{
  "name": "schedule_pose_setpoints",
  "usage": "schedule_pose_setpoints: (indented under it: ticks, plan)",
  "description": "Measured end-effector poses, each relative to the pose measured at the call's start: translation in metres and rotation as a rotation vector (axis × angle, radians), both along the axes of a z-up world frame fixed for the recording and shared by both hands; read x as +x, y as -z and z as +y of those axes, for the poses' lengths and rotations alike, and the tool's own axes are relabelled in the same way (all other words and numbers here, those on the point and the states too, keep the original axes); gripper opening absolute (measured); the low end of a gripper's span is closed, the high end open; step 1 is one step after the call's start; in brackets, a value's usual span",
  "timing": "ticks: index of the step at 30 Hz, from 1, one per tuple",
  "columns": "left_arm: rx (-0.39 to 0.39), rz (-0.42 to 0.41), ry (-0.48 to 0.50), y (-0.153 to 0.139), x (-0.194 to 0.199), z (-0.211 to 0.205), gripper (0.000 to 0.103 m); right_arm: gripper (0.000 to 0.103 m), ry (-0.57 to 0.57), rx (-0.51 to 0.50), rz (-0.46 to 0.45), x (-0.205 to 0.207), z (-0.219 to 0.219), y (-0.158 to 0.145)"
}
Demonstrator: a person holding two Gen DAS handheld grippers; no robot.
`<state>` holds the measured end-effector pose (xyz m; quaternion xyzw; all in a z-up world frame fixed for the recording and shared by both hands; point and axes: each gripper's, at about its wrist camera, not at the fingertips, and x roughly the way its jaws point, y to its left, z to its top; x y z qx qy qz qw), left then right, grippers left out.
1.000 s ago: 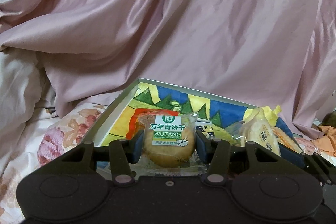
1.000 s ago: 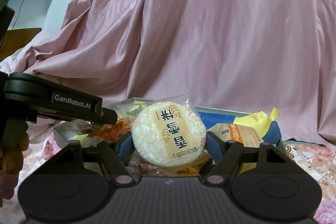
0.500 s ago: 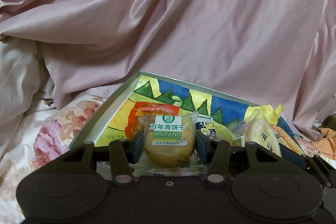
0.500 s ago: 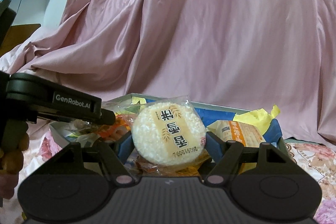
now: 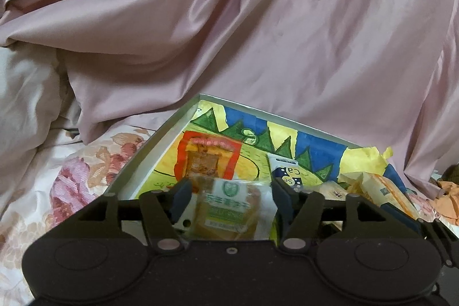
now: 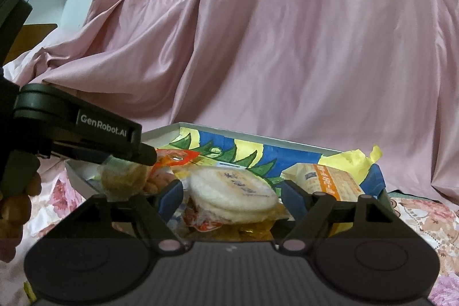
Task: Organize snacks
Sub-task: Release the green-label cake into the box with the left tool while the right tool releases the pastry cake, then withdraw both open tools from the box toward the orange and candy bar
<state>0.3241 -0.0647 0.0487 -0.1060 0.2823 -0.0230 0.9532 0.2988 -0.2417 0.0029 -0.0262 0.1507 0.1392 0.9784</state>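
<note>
Left wrist view: your left gripper (image 5: 228, 204) stands wide, the green-label biscuit packet (image 5: 229, 210) loose between its fingers over the box (image 5: 160, 142); lift straight back. Right wrist view: your right gripper (image 6: 232, 198) gapes around the rice cracker (image 6: 232, 192), lying flat at 12 o'clock; withdraw without nudging it.

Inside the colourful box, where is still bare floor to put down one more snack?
Bare floor shows in the box between its left wall and the red packet, and behind that packet below the painted green hills. The right half is crowded: rice cracker, orange packet, yellow paper.
</note>
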Motion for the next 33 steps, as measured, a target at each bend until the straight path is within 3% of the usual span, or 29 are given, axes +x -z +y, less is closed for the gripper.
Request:
schedule_pose_setpoints:
  ticks: [10, 16, 33]
  plan:
    - [-0.010, -0.059, -0.026, -0.022, -0.017, 0.004, 0.093, 0.095, 0.011, 0.010, -0.064, -0.018, -0.004, -0.011]
    - [0.003, -0.115, -0.033, -0.044, -0.036, 0.007, 0.102, 0.102, 0.033, 0.043, -0.119, -0.037, -0.016, -0.028]
    - [0.053, -0.196, -0.069, -0.073, -0.131, 0.030, 0.102, 0.103, 0.049, 0.084, -0.201, -0.115, -0.022, -0.070]
